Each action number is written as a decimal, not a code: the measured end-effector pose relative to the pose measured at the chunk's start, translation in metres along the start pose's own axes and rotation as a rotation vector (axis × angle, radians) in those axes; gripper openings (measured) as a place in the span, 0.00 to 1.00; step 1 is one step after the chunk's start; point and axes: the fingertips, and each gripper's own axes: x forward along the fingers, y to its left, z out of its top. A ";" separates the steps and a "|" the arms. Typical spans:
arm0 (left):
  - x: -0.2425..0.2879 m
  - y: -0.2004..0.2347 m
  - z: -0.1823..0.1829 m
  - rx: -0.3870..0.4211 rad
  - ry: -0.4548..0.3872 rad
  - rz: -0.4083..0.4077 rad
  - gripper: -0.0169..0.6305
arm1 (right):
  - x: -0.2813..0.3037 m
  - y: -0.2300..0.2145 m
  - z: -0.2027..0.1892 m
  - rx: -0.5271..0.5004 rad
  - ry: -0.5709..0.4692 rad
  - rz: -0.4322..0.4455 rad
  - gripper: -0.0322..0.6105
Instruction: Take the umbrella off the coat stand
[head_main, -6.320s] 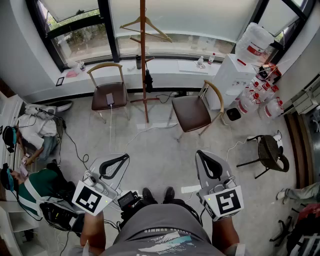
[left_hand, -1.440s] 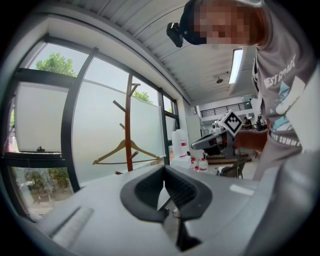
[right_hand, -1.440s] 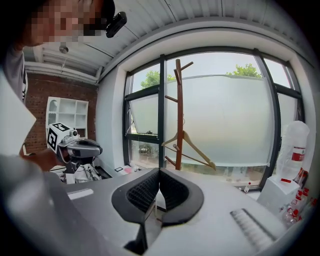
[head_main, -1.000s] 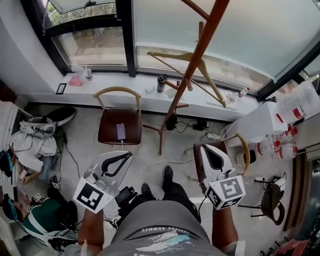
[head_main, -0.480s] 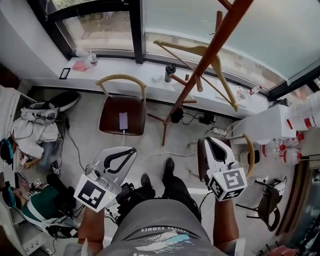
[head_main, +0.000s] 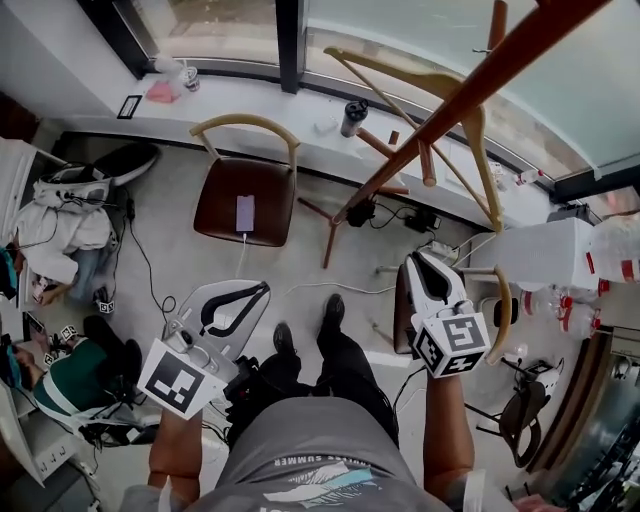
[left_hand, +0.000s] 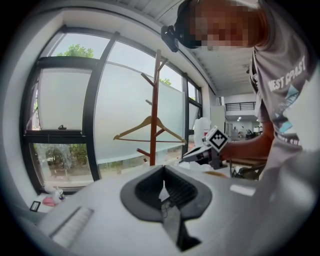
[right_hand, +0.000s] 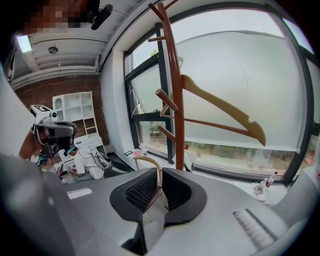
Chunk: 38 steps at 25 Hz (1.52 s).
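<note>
The brown wooden coat stand leans across the upper right of the head view, with a pale wooden hanger on it. A small black bundle hangs low on the stand near its legs; it may be the folded umbrella. My left gripper is low at the left, shut and empty, well short of the stand. My right gripper is at the right, its jaws opening a narrow slit with nothing between them. The stand and hanger stand ahead of the right gripper. The left gripper also faces the stand.
A brown chair with a phone on its seat stands left of the stand. A second chair is under my right hand. A white cabinet, a dark bottle on the sill, floor cables and a seated person surround the spot.
The stand now looms larger and nearer in the head view. Both grippers have shifted toward it and sunk, and the right jaws have parted a little.
</note>
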 end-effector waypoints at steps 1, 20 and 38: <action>0.002 0.002 -0.003 -0.006 0.004 0.004 0.03 | 0.007 -0.002 -0.004 0.002 0.008 0.004 0.10; 0.049 0.029 -0.059 0.000 0.054 0.015 0.03 | 0.132 -0.051 -0.094 0.016 0.148 0.054 0.16; 0.076 0.043 -0.115 -0.085 0.124 0.041 0.03 | 0.195 -0.076 -0.155 0.001 0.230 0.080 0.18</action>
